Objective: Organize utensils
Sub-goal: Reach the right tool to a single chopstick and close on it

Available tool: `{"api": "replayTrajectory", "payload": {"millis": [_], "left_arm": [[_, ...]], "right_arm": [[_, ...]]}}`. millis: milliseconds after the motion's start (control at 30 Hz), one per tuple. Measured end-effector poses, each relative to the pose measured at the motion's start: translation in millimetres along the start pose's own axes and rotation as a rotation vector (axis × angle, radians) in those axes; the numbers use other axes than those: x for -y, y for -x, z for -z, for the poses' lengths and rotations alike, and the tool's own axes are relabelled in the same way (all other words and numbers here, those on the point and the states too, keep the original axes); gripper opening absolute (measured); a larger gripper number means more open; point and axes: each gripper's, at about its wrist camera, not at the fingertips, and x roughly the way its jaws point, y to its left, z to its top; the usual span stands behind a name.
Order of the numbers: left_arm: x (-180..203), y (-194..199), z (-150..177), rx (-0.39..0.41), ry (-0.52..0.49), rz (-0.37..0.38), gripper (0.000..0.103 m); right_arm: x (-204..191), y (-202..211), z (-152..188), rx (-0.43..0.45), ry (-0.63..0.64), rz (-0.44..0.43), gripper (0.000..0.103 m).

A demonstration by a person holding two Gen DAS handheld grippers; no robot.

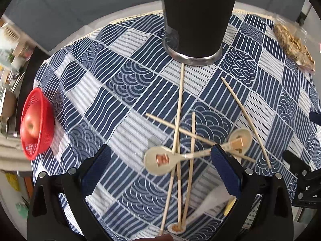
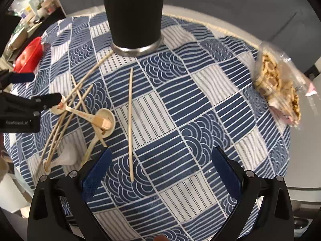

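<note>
Blue patterned tablecloth point(image 1: 124, 80) under scattered chopsticks point(image 1: 178, 108), both claws agape.

Crossed chopsticks point(image 1: 178, 120) and two ceramic spoons point(image 1: 160, 159) are seen between open jaws, before a black tumbler point(image 1: 196, 20).

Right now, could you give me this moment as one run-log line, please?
left gripper: open over spoons | right gripper: open near lone chopstick | cup: upright

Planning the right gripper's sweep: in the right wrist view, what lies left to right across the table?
Red plastic basket holding an apple → tangle of wooden chopsticks and cream ceramic spoons → lone wooden chopstick → clear bag of brown snacks. The tall black cup stands at the far edge, above the lone chopstick.
</note>
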Motion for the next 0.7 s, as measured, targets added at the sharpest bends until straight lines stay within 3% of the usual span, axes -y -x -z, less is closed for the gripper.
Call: {"api": "replayTrajectory", "payload": {"millis": [133, 467, 700], "left_arm": [[-1, -14, -15, -0.015, -0.031, -0.021, 0.097], [-8, -55, -52, -0.061, -0.048, 0.04, 0.097], [-11, -81, -73, -0.08, -0.054, 0.04, 0.099]], "right_arm": [[-2, -18, -5, -0.033, 0.016, 0.006, 0.095], [-2, -48, -11, -0.094, 0.006, -0.011, 0.095], [3, -67, -10, -0.118, -0.016, -0.028, 0.096]]}}
